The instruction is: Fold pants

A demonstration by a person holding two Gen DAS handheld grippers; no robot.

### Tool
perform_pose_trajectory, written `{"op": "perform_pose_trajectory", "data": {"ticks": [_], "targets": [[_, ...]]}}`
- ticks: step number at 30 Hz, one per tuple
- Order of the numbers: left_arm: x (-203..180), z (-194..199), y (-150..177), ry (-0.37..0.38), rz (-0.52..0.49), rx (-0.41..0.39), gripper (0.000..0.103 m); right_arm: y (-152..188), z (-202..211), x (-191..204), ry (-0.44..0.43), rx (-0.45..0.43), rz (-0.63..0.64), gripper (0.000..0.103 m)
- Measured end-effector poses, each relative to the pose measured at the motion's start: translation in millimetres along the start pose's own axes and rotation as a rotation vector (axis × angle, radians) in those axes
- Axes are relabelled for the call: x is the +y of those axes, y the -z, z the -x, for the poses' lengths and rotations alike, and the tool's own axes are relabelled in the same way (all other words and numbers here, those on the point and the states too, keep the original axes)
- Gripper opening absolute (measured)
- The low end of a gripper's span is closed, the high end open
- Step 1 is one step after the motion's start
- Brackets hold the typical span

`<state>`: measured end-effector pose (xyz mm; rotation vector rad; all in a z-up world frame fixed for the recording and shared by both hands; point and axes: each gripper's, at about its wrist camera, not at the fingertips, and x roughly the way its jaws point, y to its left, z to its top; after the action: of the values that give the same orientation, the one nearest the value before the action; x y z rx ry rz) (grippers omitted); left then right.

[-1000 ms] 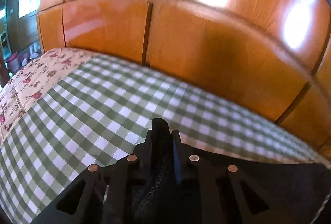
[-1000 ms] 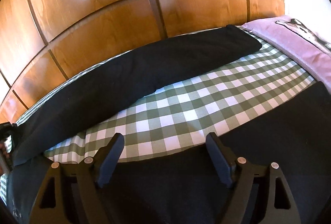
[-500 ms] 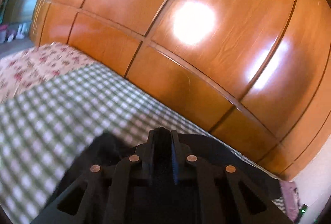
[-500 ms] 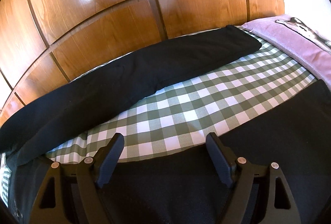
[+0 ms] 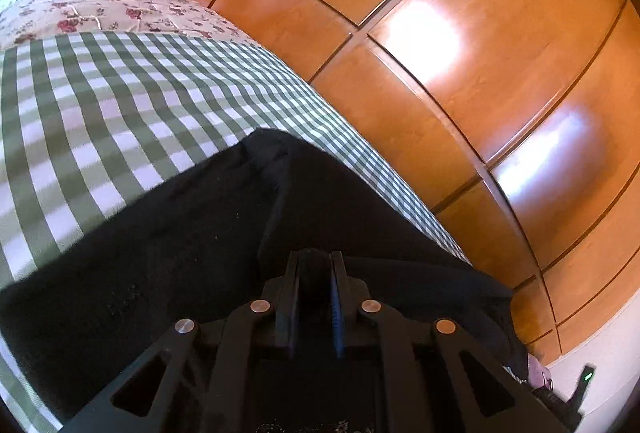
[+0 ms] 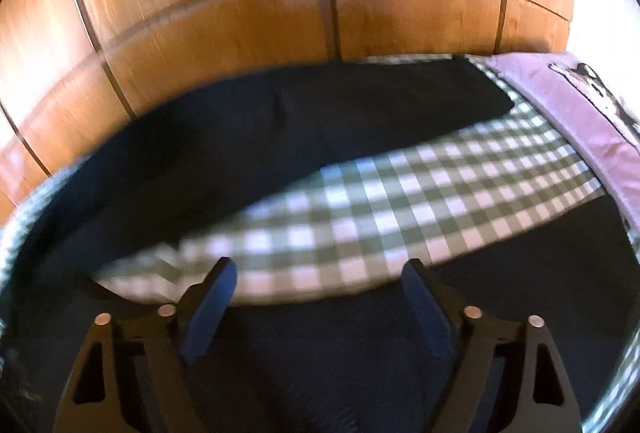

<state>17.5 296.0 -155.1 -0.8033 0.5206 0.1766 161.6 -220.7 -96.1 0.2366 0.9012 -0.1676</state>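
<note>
Black pants (image 6: 280,137) lie spread on a green-and-white checked bed cover (image 6: 420,189), one leg along the far side by the wooden wall, the other under my right gripper. My right gripper (image 6: 320,293) is open and empty, just above the near leg. In the left wrist view my left gripper (image 5: 315,265) is shut on a fold of the black pants (image 5: 168,257), whose fabric shows between the fingers and spreads to the left below it.
Glossy wooden wall panels (image 5: 460,73) run close along the far edge of the bed. A pink pillow or blanket (image 6: 568,109) lies at the right end. A floral cover (image 5: 100,13) lies at the left end of the bed.
My left gripper has swung to the right, carrying the pants fabric with it; more black cloth now lies under and left of it. The right gripper has shifted slightly, with motion blur.
</note>
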Motion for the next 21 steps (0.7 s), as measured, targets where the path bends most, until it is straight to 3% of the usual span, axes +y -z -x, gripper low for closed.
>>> {"op": "perform_pose_trajectory", "data": {"ticks": [5,10,15,18,19,21], "targets": [[13.7,-2.1,2.7,0.064,0.06,0.0,0.012,-48.0,23.5,20.5,-0.187,-0.015,-0.084,0.085],[14.8,1.5,5.3,0.084,0.061,-0.005,0.012,-98.0,-11.9,63.0,-0.319,0.07,-0.132,0.079],[17.2,2.1,6.2,0.094,0.067,-0.006,0.012,-121.3,-66.0,111.1,-0.281,0.161,-0.077,0.073],[18.1,1.5,6.2,0.095,0.066,-0.006,0.012,-125.4,-96.9,117.2,-0.257,0.23,-0.14,0.069],[18.1,1.3,6.5,0.095,0.067,-0.006,0.012,-125.6,-107.3,116.8,-0.262,0.252,-0.172,0.066],[18.0,1.0,7.1,0.094,0.064,-0.007,0.012,-122.6,-123.7,116.7,-0.254,0.288,-0.214,0.049]]}}
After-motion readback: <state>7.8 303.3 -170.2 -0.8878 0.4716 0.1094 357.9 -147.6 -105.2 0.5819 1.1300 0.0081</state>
